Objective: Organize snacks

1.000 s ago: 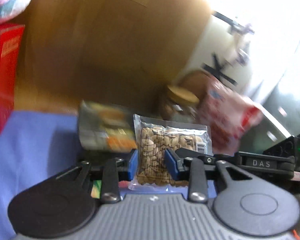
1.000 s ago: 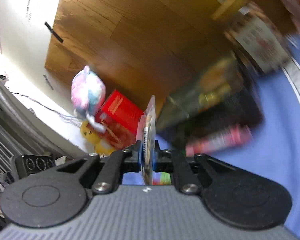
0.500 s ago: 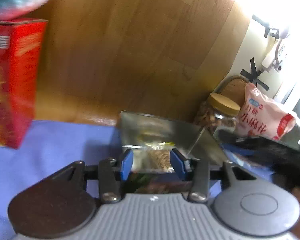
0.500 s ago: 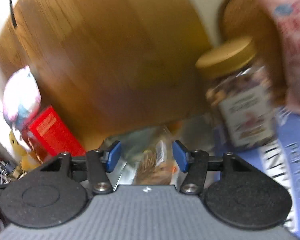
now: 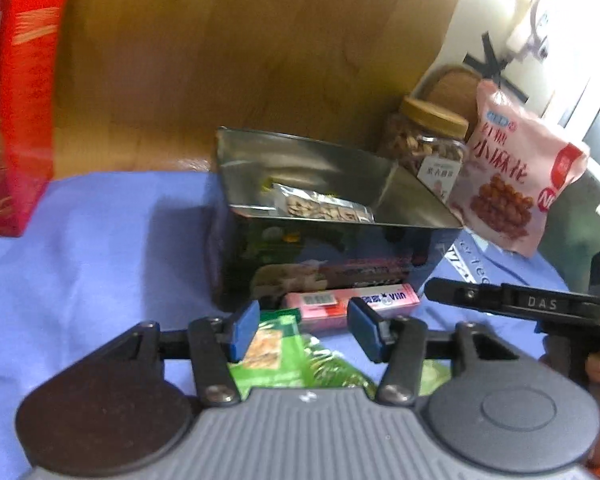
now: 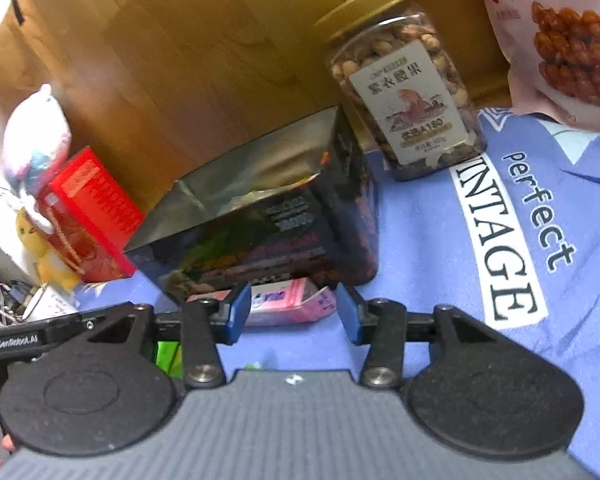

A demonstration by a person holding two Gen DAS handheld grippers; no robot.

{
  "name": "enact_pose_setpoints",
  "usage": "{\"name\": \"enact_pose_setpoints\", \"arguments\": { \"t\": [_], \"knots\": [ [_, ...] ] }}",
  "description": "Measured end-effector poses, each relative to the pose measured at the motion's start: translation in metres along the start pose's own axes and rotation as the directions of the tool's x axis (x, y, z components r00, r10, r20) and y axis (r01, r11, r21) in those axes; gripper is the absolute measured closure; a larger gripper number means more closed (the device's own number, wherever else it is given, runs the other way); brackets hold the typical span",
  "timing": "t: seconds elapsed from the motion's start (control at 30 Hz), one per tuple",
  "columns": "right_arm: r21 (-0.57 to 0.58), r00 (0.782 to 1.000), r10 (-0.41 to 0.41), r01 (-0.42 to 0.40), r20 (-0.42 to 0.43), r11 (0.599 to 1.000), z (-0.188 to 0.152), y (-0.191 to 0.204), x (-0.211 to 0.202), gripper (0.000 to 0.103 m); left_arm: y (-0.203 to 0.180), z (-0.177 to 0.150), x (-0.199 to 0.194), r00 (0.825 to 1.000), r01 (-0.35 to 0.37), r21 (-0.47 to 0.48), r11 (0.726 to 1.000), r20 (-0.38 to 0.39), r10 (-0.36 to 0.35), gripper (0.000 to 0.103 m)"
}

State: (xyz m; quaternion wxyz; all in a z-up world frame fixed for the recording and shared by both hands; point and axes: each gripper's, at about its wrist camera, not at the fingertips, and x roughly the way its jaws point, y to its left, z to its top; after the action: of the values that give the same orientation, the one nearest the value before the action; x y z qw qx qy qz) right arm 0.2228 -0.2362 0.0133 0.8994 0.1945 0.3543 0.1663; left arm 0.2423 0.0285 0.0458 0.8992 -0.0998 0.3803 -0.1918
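An open dark tin box [image 5: 340, 256] stands on the blue cloth; a clear nut packet [image 5: 324, 209] lies inside it. The box also shows in the right wrist view [image 6: 268, 236]. A pink flat box [image 5: 348, 302] lies in front of the tin, also seen in the right wrist view [image 6: 288, 304]. A green snack packet [image 5: 284, 354] lies under my left gripper [image 5: 303, 330], which is open and empty. My right gripper [image 6: 291, 316] is open and empty, just short of the pink box.
A nut jar with a tan lid [image 6: 404, 92] and a pink snack bag [image 5: 516, 180] stand right of the tin. A red carton [image 5: 12, 112] stands at left. A wooden wall [image 5: 240, 52] is behind. The right gripper's body [image 5: 532, 304] shows at right.
Both grippers opened and let go of the nut packet, which now lies in the tin. Both grippers drew back and lowered toward the cloth in front of the tin.
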Motion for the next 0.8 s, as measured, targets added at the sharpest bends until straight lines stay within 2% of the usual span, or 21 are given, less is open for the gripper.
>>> {"name": "enact_pose_setpoints", "arguments": {
  "t": [0.2,0.3,0.37,0.4,0.53,0.7,0.8],
  "knots": [
    [0.022,0.999,-0.010,0.011,-0.033,1.000,0.006,0.003,0.013,0.052,-0.008,0.003,0.029,0.999,-0.035,0.003,0.999,-0.036,0.035,0.053],
    [0.036,0.998,0.000,0.003,-0.070,0.999,0.005,0.003,0.023,0.054,-0.002,0.004,0.039,0.997,-0.006,-0.044,0.999,-0.073,0.003,0.056],
    [0.034,0.998,0.007,-0.005,-0.067,0.999,0.005,0.005,0.026,0.058,0.001,0.001,0.045,0.994,0.030,-0.078,0.997,-0.102,-0.038,0.055],
    [0.034,0.997,0.017,-0.014,-0.077,0.999,0.004,0.006,0.027,0.062,-0.001,0.000,0.044,0.995,0.024,-0.071,0.997,-0.094,-0.031,0.055],
    [-0.015,0.995,0.015,-0.016,-0.094,1.000,-0.001,0.014,0.018,0.062,-0.015,-0.007,0.035,0.994,0.024,-0.021,0.999,-0.102,-0.026,0.055],
    [-0.013,0.999,0.000,-0.001,-0.044,1.000,-0.005,0.010,-0.011,0.062,-0.040,-0.010,0.016,0.994,0.076,0.010,0.997,-0.075,-0.075,0.055],
    [-0.013,1.000,-0.003,0.003,0.015,1.000,-0.005,0.012,-0.037,0.062,-0.049,-0.007,-0.004,0.994,0.108,0.008,0.994,-0.030,-0.108,0.055]
  ]
}}
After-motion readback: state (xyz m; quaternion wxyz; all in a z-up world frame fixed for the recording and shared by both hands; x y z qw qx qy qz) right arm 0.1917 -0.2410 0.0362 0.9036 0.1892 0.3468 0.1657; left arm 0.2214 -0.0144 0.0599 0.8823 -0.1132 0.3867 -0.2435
